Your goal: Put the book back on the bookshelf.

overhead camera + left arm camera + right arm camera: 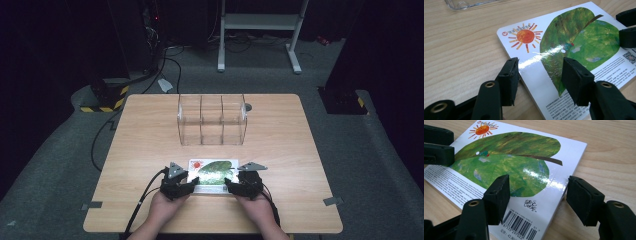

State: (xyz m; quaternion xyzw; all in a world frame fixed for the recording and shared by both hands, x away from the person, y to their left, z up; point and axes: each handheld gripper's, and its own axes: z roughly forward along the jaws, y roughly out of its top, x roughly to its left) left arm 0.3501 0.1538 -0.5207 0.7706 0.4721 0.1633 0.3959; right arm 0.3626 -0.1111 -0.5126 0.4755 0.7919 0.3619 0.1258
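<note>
Book (214,176) laid flat on bench (150,130), long axis left-right. Left gripper (192,183) positioned at left short edge, right gripper (230,184) at right; both spread, straddling edges, nothing pinched. Both equally near.

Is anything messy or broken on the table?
Nothing stands out. The book lies flat and whole on the table, back cover up, and the clear box stands upright behind it.

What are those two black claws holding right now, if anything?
Nothing yet. The book lies flat on the table; the left gripper and right gripper straddle its near corners with open jaws.
</note>
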